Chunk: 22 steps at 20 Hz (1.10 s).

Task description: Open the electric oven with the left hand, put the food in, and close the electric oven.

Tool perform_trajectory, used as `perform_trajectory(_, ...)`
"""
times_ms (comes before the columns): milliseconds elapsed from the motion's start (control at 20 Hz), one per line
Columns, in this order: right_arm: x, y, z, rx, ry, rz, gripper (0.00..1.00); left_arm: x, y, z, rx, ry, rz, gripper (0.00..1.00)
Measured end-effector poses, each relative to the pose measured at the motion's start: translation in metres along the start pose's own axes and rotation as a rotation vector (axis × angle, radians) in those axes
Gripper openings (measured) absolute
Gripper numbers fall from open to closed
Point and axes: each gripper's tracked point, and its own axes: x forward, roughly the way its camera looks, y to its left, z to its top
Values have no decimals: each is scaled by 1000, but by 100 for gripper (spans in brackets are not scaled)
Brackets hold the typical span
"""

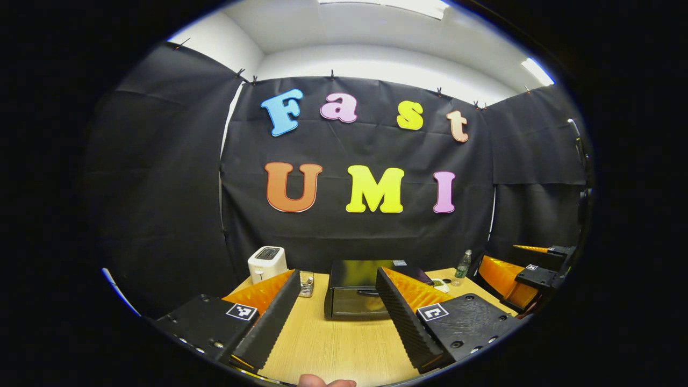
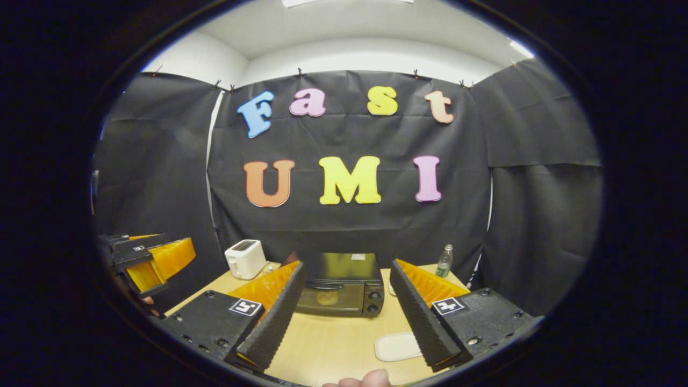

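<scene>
Both claws spread wide and empty, left claw (image 1: 337,322) facing the shut oven (image 1: 357,290) straight ahead on the table (image 1: 333,344); rigid hinged door, looks best gripped at its handle (image 1: 368,293); right claw (image 2: 344,322) idle.

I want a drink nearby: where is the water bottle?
The water bottle stands at the table's back right corner, right of the electric oven, in both gripper views.

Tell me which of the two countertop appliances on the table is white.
The toaster, standing at the table's back left corner. The electric oven at the centre is black, with a glass door and a handle.
</scene>
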Motion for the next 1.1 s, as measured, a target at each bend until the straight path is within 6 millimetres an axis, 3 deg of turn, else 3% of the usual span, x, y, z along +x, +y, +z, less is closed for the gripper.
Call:
perform_trajectory(500,7,1,3,23,-2,-24,97,7,9,-4,-12,15,-5,93)
perform_trajectory(1100,12,28,4,19,7,4,97,10,24,-4,-14,8,-6,93)
